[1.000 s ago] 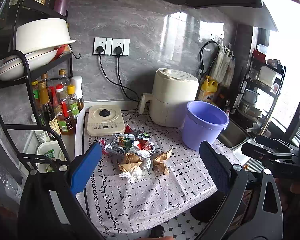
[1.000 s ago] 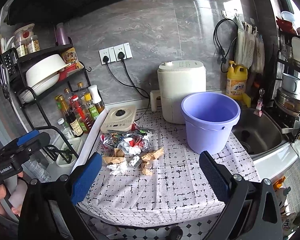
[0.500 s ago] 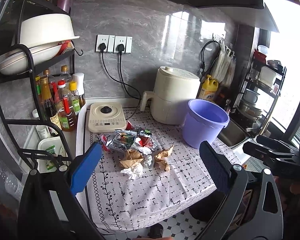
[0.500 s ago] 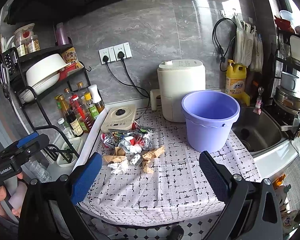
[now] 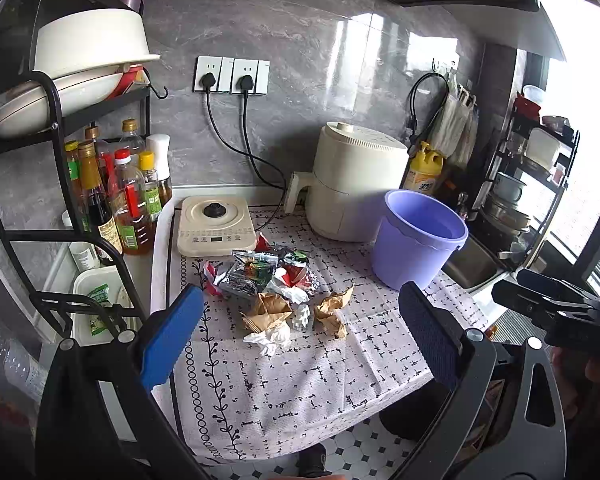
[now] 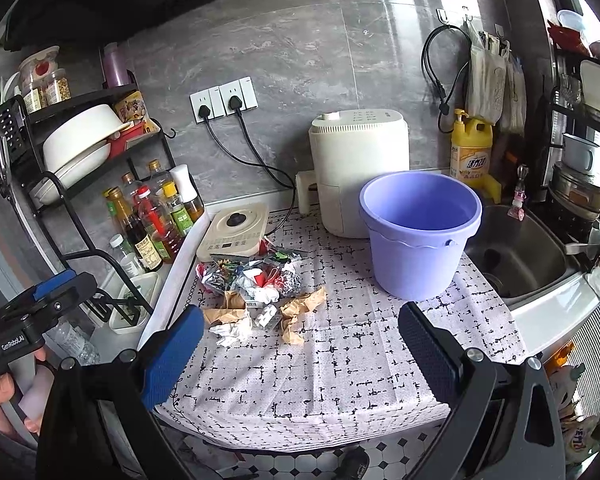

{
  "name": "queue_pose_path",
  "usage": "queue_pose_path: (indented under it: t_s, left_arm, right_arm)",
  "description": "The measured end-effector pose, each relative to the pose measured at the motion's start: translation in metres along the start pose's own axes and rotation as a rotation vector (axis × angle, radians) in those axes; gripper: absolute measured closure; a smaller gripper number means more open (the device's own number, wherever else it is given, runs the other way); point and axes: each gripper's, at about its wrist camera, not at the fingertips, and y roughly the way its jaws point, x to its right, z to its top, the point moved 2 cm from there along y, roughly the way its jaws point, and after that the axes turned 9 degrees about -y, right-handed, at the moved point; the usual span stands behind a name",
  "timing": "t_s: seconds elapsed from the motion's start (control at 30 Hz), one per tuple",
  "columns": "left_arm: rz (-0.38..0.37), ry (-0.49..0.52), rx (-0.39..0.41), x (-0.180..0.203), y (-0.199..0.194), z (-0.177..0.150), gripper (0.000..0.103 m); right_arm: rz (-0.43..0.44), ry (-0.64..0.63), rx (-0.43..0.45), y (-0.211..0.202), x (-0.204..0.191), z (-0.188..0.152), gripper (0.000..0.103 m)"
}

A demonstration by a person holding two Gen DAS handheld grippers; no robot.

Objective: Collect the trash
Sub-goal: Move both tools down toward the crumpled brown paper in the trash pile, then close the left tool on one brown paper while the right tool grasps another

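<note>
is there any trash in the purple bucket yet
No, in the right wrist view the purple bucket shows only a bare inside, and the trash pile lies on the tablecloth beside it.

Trash pile [image 5: 278, 292] lies left of bucket [image 5: 416, 240] on table [image 5: 300, 380].

left tool [image 5: 300, 336] spread wide, right tool [image 6: 300, 338] likewise

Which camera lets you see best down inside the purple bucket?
The right wrist view. There the purple bucket sits near the middle, and you look down past its rim onto much of the inner wall. In the left wrist view the bucket sits farther right, showing less of the inside.
</note>
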Motion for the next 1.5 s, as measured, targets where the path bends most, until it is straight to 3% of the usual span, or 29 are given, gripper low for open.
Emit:
queue_pose_path:
  t_s: [0.37, 0.53, 1.1, 1.33, 1.4, 1.47, 1.5]
  left_arm:
    - [0.045, -0.038, -0.064, -0.017, 0.051, -0.003, 0.006]
    - [0.079, -0.047, -0.123, -0.029, 0.083, -0.011, 0.007]
    - [0.138, -0.090, -0.304, -0.057, 0.186, -0.053, 0.027]
    - [0.153, -0.100, -0.356, -0.067, 0.215, -0.058, 0.039]
    - [0.144, -0.116, -0.376, -0.070, 0.222, -0.060, 0.048]
    - [0.137, -0.130, -0.409, -0.071, 0.230, -0.063, 0.070]
    - [0.133, -0.124, -0.419, -0.070, 0.231, -0.065, 0.076]
  right_arm:
    - [0.002, -0.009, -0.059, 0.044, 0.022, -0.002, 0.008]
    - [0.049, -0.028, -0.106, 0.081, 0.025, -0.008, 0.012]
    - [0.270, -0.052, -0.309, 0.196, 0.019, -0.035, 0.030]
    - [0.333, -0.090, -0.385, 0.233, 0.002, -0.044, 0.039]
    - [0.342, -0.096, -0.398, 0.241, -0.002, -0.046, 0.040]
    - [0.349, -0.100, -0.414, 0.248, -0.005, -0.049, 0.043]
    - [0.355, -0.100, -0.422, 0.252, -0.006, -0.050, 0.048]
